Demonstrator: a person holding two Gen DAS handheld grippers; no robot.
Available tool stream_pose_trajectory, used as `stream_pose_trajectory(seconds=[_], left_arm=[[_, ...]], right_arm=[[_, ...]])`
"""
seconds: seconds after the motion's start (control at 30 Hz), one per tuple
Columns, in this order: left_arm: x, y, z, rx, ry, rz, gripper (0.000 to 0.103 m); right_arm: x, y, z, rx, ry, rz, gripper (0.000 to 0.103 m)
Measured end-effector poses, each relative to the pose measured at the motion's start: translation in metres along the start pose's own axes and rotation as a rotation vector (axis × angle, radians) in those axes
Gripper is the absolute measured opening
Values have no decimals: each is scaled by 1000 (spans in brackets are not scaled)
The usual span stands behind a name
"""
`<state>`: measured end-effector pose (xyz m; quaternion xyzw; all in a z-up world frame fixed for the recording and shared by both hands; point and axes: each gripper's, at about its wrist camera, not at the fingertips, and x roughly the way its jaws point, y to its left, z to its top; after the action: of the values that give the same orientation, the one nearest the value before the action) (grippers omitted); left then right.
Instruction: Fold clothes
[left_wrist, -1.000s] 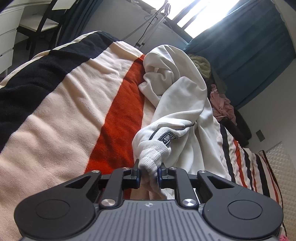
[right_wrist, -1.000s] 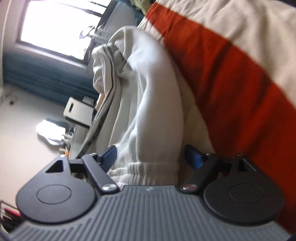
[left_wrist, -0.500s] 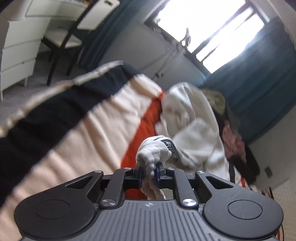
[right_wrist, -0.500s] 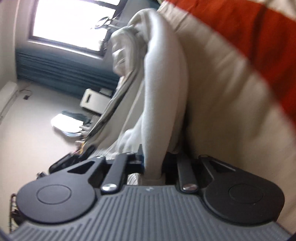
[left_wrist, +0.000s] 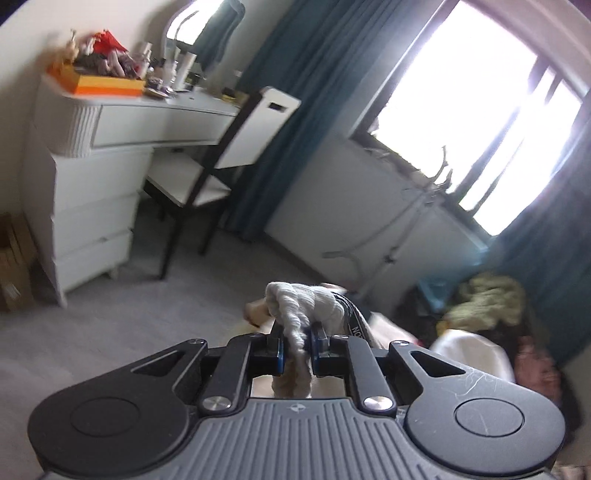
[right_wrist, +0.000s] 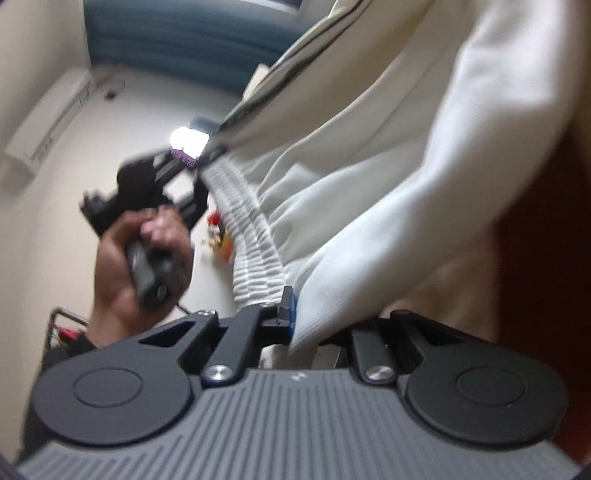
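Left wrist view: ribbed waistband bunch of white cotton sweatpants (left_wrist: 306, 306) is clamped by left gripper (left_wrist: 295, 349), right gripper (right_wrist: 314, 325) pinched on fabric edge — thin bite, could be lost under tension.

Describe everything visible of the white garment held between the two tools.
The white knitted garment looks like soft, thick cotton with a ribbed elastic band and a black-and-white printed tape. It hangs lifted and stretched rather than lying flat. The left tool is shut on a bunched ribbed end; the right tool, its jaws closing, pinches a smooth fold. In the right wrist view the band runs between both tools. Its full shape is hidden.
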<state>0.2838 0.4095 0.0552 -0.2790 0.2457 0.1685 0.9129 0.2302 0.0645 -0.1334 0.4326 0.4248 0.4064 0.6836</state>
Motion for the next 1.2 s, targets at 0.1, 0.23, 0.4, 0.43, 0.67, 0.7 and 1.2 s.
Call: stream_pose_trajectory(seconds=[0.1, 0.23, 0.4, 0.43, 0.67, 0.7, 1.2], left_arm=[[43, 13, -4, 12, 46, 45, 14], [84, 29, -19, 24, 85, 81, 15], [86, 38, -22, -6, 143, 92, 32], [81, 37, -24, -5, 153, 98, 37], [12, 22, -33, 35, 139, 61, 76], [-1, 16, -36, 60, 130, 58, 78], [-177, -142, -154, 386, -28, -136, 80]], right_arm=[[39, -14, 5, 25, 55, -30, 13], [66, -31, 9, 83, 116, -29, 15], [69, -27, 4, 80, 140, -37, 17], [69, -26, 4, 78, 142, -48, 20], [59, 12, 2, -20, 150, -76, 89], [55, 20, 0, -50, 152, -82, 89], [-197, 89, -7, -598, -214, -360, 88]])
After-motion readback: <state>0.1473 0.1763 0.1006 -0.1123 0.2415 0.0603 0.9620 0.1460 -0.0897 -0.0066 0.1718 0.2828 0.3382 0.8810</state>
